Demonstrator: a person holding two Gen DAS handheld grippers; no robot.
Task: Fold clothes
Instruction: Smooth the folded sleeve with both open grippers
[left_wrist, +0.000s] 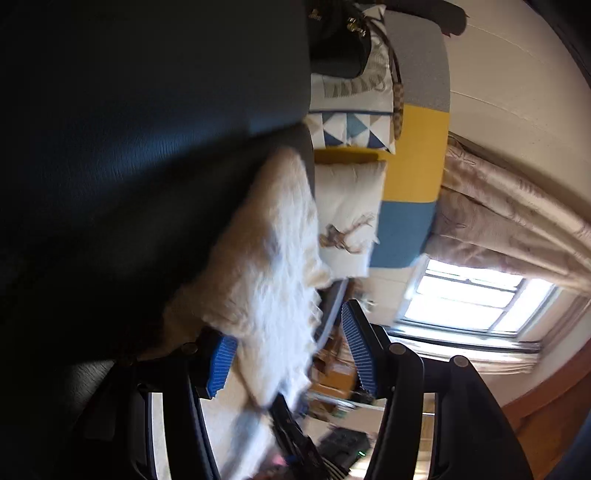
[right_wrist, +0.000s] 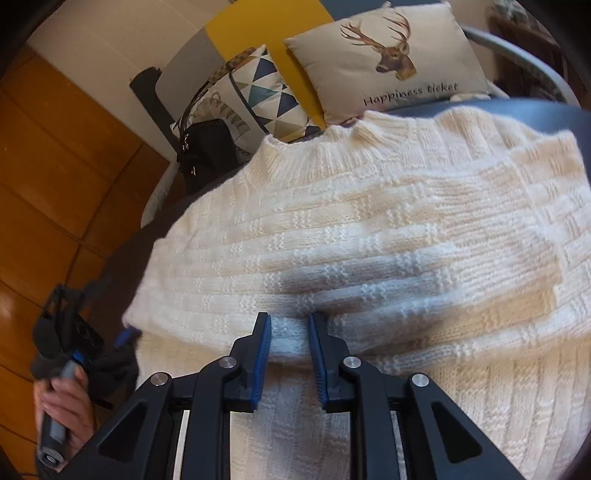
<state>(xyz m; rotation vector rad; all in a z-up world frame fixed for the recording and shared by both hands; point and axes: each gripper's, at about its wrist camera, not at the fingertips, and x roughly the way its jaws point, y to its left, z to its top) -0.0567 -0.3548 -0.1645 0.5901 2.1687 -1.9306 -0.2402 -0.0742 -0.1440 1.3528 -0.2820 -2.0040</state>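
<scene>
Cream knit sweater (right_wrist: 369, 229) spread across dark sofa seat (right_wrist: 535, 110), collar toward deer cushion (right_wrist: 391, 55). Right gripper (right_wrist: 290, 328) jaws parted, resting on sweater near front edge. Left gripper (left_wrist: 291, 347) wide apart too (view tilted, blurry), sweater edge (left_wrist: 273, 266) between its fingers, not pinched.

A cream knitted sweater (right_wrist: 388, 229) with a blocky ribbed pattern lies spread flat on a dark surface, its ribbed collar pointing away toward the cushions. One sleeve is folded across the body. In the left wrist view it appears blurred and fuzzy.
</scene>
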